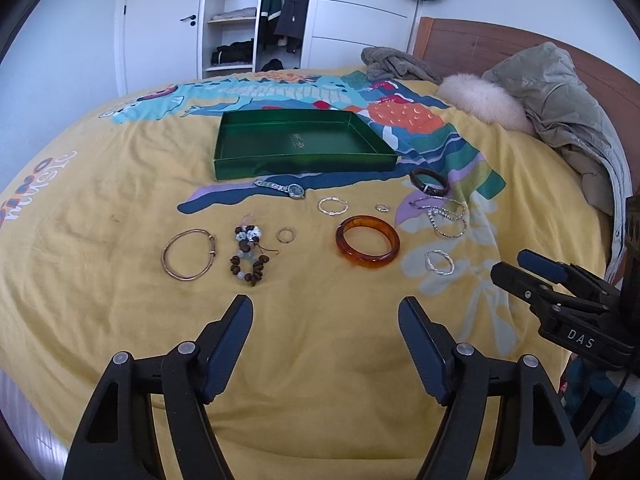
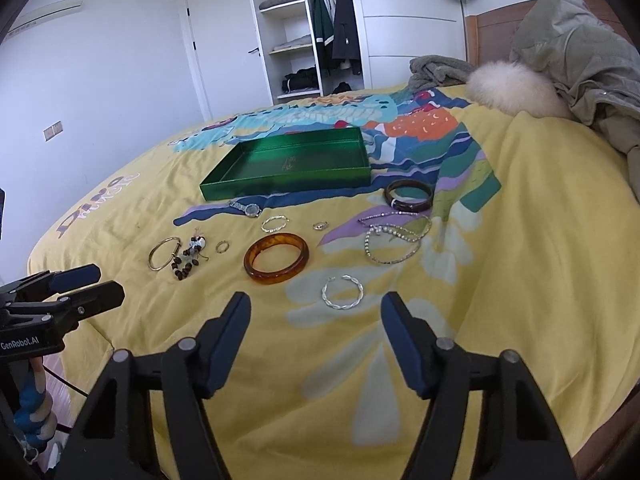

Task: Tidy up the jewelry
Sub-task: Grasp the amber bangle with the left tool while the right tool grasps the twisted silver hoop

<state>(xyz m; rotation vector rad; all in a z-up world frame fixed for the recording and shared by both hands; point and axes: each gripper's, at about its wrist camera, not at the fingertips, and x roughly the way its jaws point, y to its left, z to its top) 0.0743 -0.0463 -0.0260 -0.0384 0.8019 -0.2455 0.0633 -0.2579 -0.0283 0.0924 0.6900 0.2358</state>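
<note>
Both my claws hang over the near edge of the bed, nothing between the fingers of either: my left claw (image 1: 326,320) stands apart and bare, and so does my right claw (image 2: 316,316).

The jewelry lies loose on the yellow bedspread (image 1: 100,200), all of it nearer to me than the green tray (image 1: 304,140), which sits empty farther back.

The amber bangle (image 1: 368,242) in the middle looks rigid, smooth and probably slick; I would pinch across one side of its band, not span the whole ring.

The twisted silver hoop (image 2: 343,292), just beyond my right claw, is thin and light and lies flat on soft cloth, so I expect the fingers to press into the bedspread to catch its wire.

On the left, the thin gold bangle (image 1: 188,254) is stiff but slender.

The beaded string (image 1: 249,254) beside it is limp and will dangle; I would take it at a bead cluster.

The rhinestone chains (image 2: 394,242) on the right are tangled together and may drag each other.
</note>
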